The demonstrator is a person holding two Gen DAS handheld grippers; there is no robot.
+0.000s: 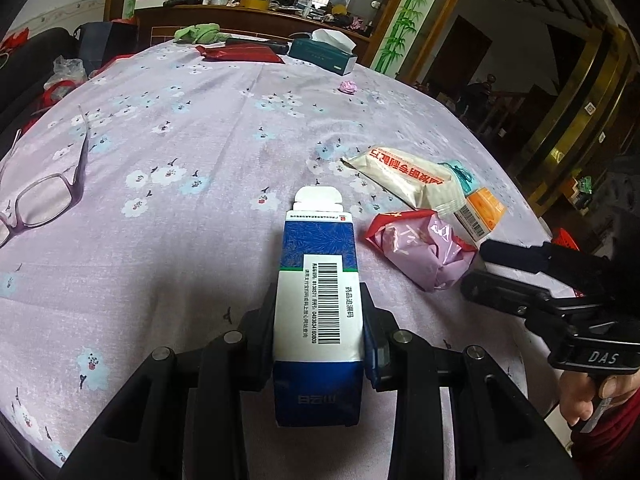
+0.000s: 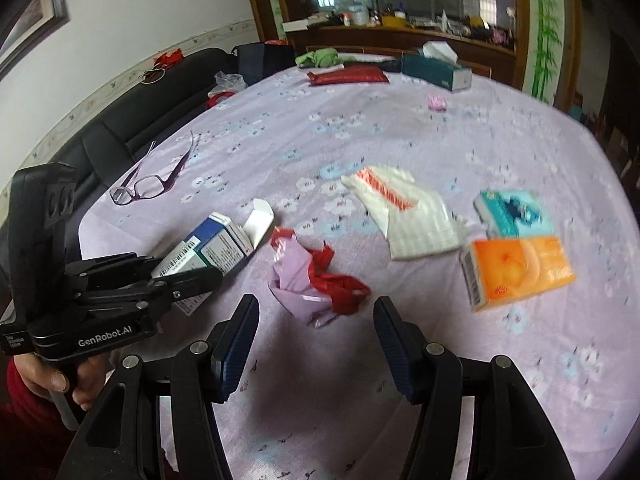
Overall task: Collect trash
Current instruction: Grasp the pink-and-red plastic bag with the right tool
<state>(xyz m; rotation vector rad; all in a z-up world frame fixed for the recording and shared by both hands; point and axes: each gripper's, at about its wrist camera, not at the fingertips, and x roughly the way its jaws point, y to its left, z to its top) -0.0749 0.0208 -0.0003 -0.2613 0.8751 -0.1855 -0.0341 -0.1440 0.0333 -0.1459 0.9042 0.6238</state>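
Observation:
A blue-and-white medicine box (image 1: 318,300) with its end flap open sticks out forward from my left gripper (image 1: 318,304), which is shut on it above the lilac floral tablecloth (image 1: 180,240). The right wrist view shows that box (image 2: 208,248) in the left gripper (image 2: 184,270) at the left. My right gripper (image 2: 317,304) is open, and a crumpled red-and-purple wrapper (image 2: 316,284) lies just ahead of its fingertips. In the left wrist view the right gripper (image 1: 480,266) stands beside that wrapper (image 1: 424,252).
A white packet with red lettering (image 2: 404,208), a teal packet (image 2: 512,212) and an orange box (image 2: 520,268) lie right of the wrapper. Glasses (image 1: 44,196) rest at the left. A tissue box (image 1: 324,54), red pouch (image 1: 240,53), green cloth (image 1: 198,33) and pink wad (image 1: 347,87) sit far back.

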